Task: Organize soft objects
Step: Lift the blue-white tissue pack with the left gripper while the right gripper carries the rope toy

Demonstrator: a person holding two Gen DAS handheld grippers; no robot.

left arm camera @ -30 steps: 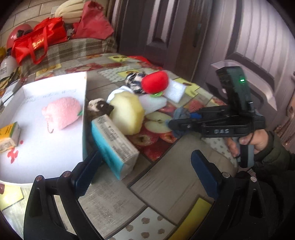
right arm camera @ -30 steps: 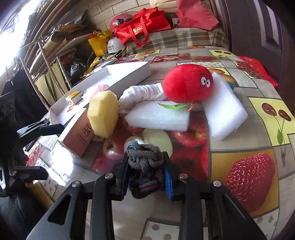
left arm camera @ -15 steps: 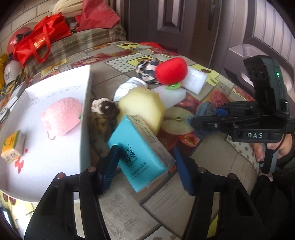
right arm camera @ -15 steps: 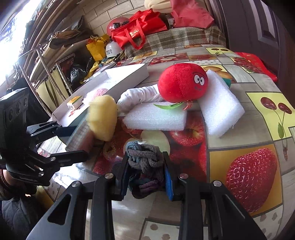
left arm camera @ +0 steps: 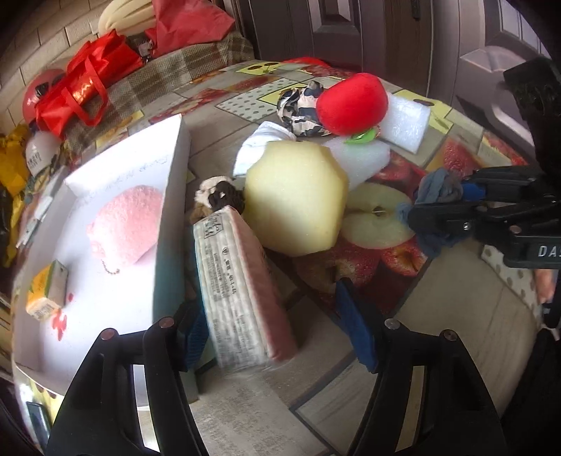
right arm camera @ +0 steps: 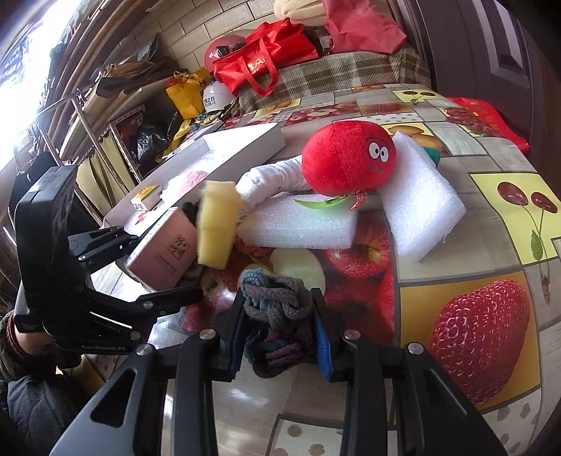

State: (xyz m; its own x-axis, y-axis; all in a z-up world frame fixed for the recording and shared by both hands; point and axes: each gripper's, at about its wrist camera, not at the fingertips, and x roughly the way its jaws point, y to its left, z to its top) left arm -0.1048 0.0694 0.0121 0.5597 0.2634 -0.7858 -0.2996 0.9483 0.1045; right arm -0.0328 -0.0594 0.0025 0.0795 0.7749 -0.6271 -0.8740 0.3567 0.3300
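Observation:
My left gripper [left arm camera: 273,329] straddles a pink and teal carton box [left arm camera: 242,291] lying on its side beside the white tray [left arm camera: 175,168]. Its jaws are opening: the left pad is against the box, the right pad stands clear. Behind the box sit a yellow sponge [left arm camera: 294,200], a brown-white sock ball [left arm camera: 217,193], a white sock roll [left arm camera: 259,143], a red plush ball [right arm camera: 345,158] and white foam blocks [right arm camera: 301,224]. A pink plush [left arm camera: 126,224] lies in the tray. My right gripper [right arm camera: 280,333] is shut on a grey-blue sock bundle [right arm camera: 277,298], just above the tablecloth.
A small yellow carton [left arm camera: 45,291] lies in the tray. A patterned sock roll [left arm camera: 298,105] sits behind the red plush. Red bags [right arm camera: 263,59] and a plaid cloth [right arm camera: 343,70] fill the far end. A cluttered shelf [right arm camera: 105,115] stands to the left, a dark door [left arm camera: 350,28] behind.
My left gripper came forward and down around the box, narrowed from wide, then eased. The box rolled from its teal face onto its side. The right gripper stayed put with the socks.

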